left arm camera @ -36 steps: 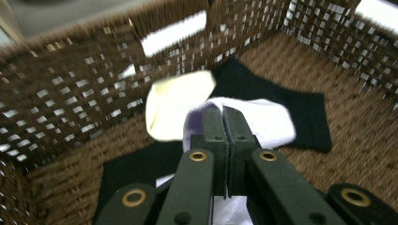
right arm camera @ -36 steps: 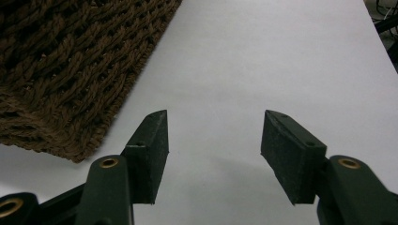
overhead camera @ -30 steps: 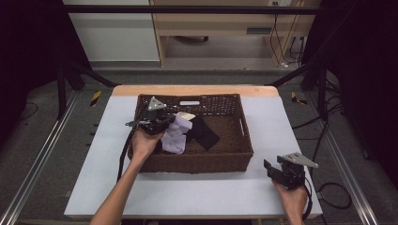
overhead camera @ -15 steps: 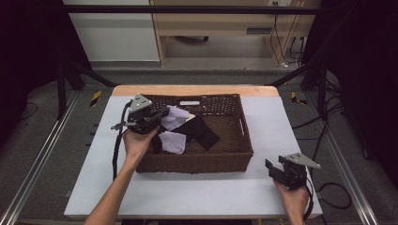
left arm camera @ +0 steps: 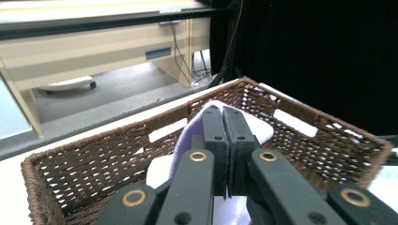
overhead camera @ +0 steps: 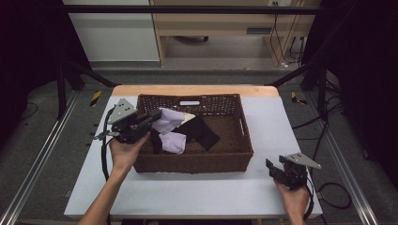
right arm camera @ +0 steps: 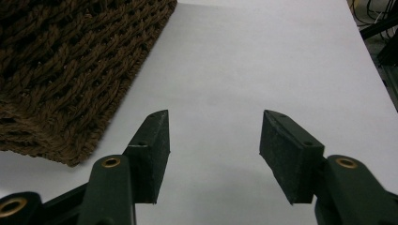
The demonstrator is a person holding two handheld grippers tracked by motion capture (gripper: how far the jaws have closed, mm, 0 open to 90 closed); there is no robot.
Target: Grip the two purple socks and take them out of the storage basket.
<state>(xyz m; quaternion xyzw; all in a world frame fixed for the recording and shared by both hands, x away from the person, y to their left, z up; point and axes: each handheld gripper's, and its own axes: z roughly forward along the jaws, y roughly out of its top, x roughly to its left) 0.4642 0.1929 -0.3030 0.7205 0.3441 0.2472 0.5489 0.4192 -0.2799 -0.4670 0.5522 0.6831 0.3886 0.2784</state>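
Note:
A brown wicker basket (overhead camera: 245,140) stands mid-table with cloths inside. My left gripper (overhead camera: 157,115) hovers over the basket's left rim, shut on a lavender cloth (overhead camera: 169,120) that it holds up above the basket floor. In the left gripper view the jaws (left arm camera: 224,115) are pressed together with the lavender cloth (left arm camera: 190,133) pinched between them, and the basket (left arm camera: 112,143) lies beyond. More lavender fabric (overhead camera: 173,142) and a black cloth (overhead camera: 201,131) lie inside the basket. My right gripper (overhead camera: 275,168) rests open near the table's front right corner; its jaws (right arm camera: 213,136) stand wide apart over bare table.
The white tabletop (overhead camera: 211,192) stretches in front of the basket and to its right (right arm camera: 263,56). The basket's corner (right arm camera: 65,70) sits just left of my right gripper. A small pale piece (overhead camera: 188,116) peeks out by the black cloth. Dark frame rails border the table.
My left gripper has moved left and up from the basket's middle toward its left rim, pulling the lavender cloth along. The right gripper has stayed put.

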